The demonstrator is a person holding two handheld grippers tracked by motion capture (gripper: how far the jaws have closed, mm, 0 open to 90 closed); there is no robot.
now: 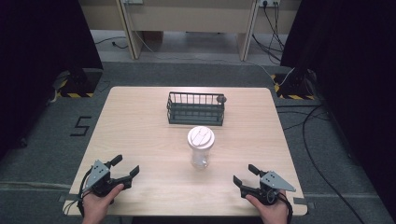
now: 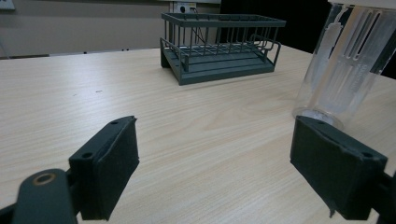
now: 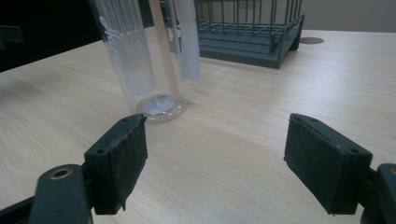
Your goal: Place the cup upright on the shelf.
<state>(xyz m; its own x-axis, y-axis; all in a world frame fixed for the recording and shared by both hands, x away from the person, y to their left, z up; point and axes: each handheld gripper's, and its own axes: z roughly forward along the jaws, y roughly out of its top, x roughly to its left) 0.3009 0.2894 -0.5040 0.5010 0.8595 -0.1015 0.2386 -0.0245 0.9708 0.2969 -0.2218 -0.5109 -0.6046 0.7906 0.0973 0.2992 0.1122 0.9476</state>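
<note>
Clear plastic bottle with white lid, standing upright on the tabletop, near centre, slightly toward the near edge. Transparent ribbed wall; contents not discernible. Round base flat on the wood. Stands in front of the dark wire basket, apart from it.

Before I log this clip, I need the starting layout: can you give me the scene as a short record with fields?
surface: wooden table
bottle: clear, white lid, upright near the table's middle
rack: dark wire rack, behind the bottle, apart from it
left gripper: open, at the near left edge, holds nothing
right gripper: open, at the near right edge, holds nothing
contact: neither gripper touches the bottle
</note>
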